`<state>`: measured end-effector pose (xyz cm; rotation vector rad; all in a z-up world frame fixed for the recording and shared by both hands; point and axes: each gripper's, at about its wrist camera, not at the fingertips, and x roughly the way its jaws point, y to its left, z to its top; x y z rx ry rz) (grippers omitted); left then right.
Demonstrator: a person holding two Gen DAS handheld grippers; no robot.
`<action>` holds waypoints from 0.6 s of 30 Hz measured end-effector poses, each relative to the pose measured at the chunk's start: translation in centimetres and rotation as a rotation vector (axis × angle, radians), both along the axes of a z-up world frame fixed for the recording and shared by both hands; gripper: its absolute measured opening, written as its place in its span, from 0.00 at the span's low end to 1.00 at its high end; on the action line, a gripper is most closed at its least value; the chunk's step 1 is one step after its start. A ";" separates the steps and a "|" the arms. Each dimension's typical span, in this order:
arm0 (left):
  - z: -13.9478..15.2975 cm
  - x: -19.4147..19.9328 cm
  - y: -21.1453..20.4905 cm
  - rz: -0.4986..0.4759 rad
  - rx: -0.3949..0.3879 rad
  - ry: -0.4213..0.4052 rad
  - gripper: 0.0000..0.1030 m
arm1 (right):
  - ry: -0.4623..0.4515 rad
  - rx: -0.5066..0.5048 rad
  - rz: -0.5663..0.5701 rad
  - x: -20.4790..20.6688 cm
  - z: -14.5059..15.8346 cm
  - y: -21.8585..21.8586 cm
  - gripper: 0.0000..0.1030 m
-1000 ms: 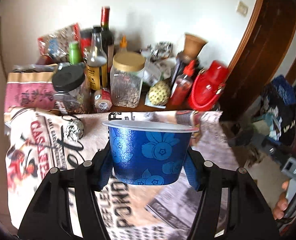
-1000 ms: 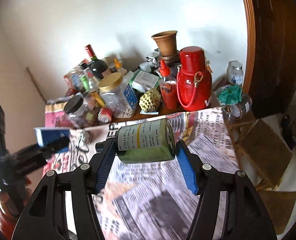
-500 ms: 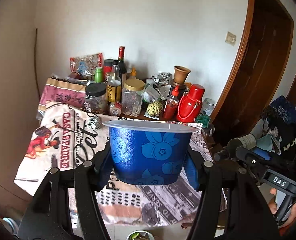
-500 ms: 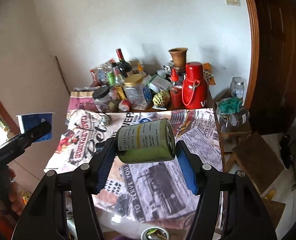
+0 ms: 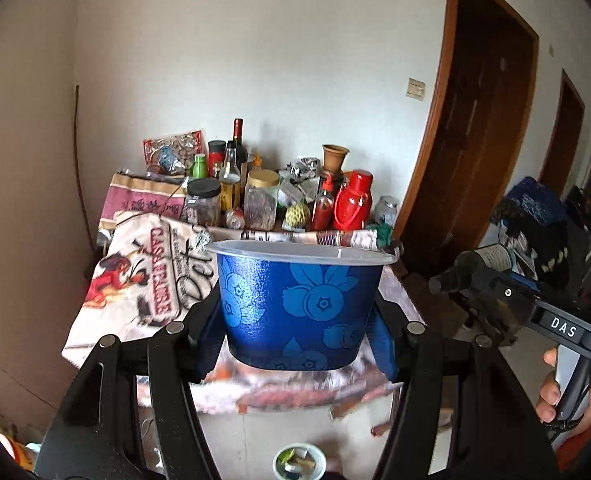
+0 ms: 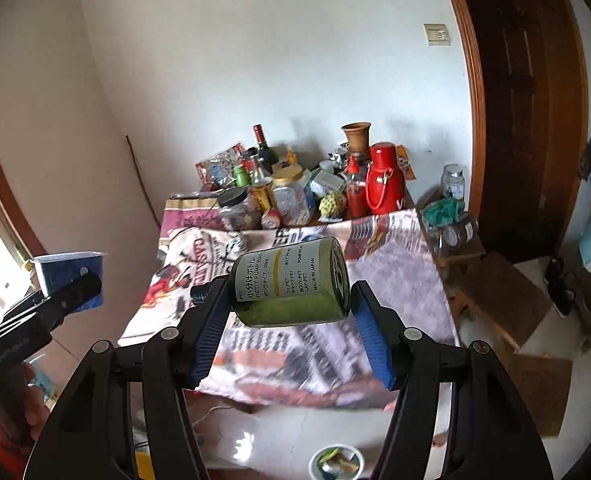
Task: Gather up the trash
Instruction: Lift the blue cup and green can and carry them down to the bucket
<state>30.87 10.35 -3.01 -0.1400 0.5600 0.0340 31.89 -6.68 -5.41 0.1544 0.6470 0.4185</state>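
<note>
My left gripper [image 5: 297,340] is shut on a blue plastic cup [image 5: 299,304] with a flower print and a clear rim, held upright in the air in front of the table. My right gripper [image 6: 291,320] is shut on a dark green pump bottle [image 6: 291,282] with a white label, held on its side. The cup [image 6: 69,270] and left gripper also show at the left of the right wrist view; the bottle [image 5: 483,262] shows at the right of the left wrist view. A small white bin [image 5: 299,462] holding scraps stands on the floor below; it also shows in the right wrist view [image 6: 337,462].
A table [image 5: 143,280] covered with printed cloth and newspaper stands ahead against the white wall. Its back half carries bottles, jars, a red flask [image 5: 353,200] and a clay pot. A dark wooden door [image 5: 475,140] is at right. Cardboard [image 6: 503,300] lies on the floor.
Both grippers have pulled back and away from the table with the cup and the bottle still held. The table now looks farther off and the floor bin has come into view.
</note>
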 end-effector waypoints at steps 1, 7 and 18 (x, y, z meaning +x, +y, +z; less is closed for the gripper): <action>-0.1 -1.1 0.2 -0.007 0.000 0.002 0.59 | 0.001 -0.001 -0.006 -1.1 -0.2 0.3 0.57; -1.8 -7.0 1.0 -0.056 0.001 0.039 0.59 | 0.034 0.004 -0.048 -7.1 -1.7 0.8 0.57; -8.8 -10.4 -0.5 -0.125 -0.026 0.233 0.59 | 0.231 -0.061 -0.099 -11.3 -7.4 -0.6 0.57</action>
